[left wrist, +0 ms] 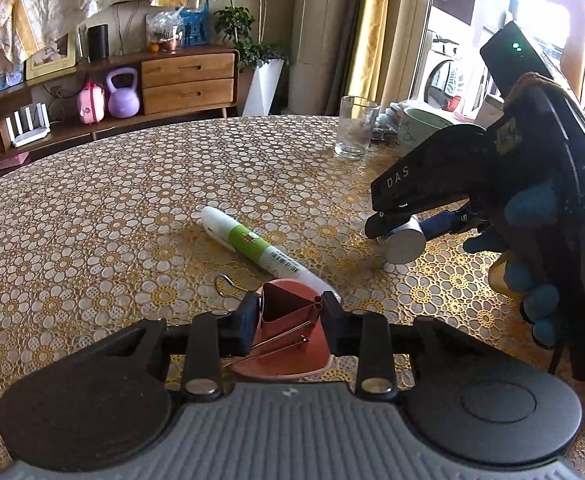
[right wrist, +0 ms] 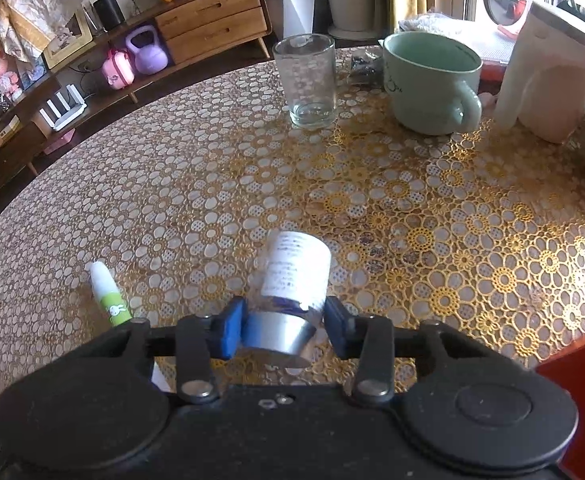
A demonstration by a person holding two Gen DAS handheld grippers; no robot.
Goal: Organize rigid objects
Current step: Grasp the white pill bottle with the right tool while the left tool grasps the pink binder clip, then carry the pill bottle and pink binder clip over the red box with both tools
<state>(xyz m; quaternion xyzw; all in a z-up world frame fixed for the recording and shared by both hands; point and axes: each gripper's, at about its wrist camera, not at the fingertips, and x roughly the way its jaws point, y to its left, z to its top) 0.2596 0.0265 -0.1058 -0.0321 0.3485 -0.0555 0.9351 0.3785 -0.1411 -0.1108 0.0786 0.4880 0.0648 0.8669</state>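
Note:
My left gripper (left wrist: pixel 290 320) is shut on a pink heart-shaped holder (left wrist: pixel 288 344) with thin metal wires and a hook, low over the table. A white pen-shaped tube with a green label (left wrist: pixel 262 250) lies on the cloth just beyond it; its tip shows in the right wrist view (right wrist: pixel 108 296). My right gripper (right wrist: pixel 284 320) is shut on a small bottle (right wrist: pixel 294 276) with a silver cap and white label, tilted just above the table. In the left wrist view the right gripper (left wrist: pixel 396 224) sits at right, held by a gloved hand.
A clear glass (right wrist: pixel 306 82) and a pale green mug (right wrist: pixel 432 84) stand at the table's far side, with a white jug-like container (right wrist: pixel 552 68) at the far right. The round table (right wrist: pixel 212 184) has a gold floral lace cloth. A wooden sideboard stands beyond.

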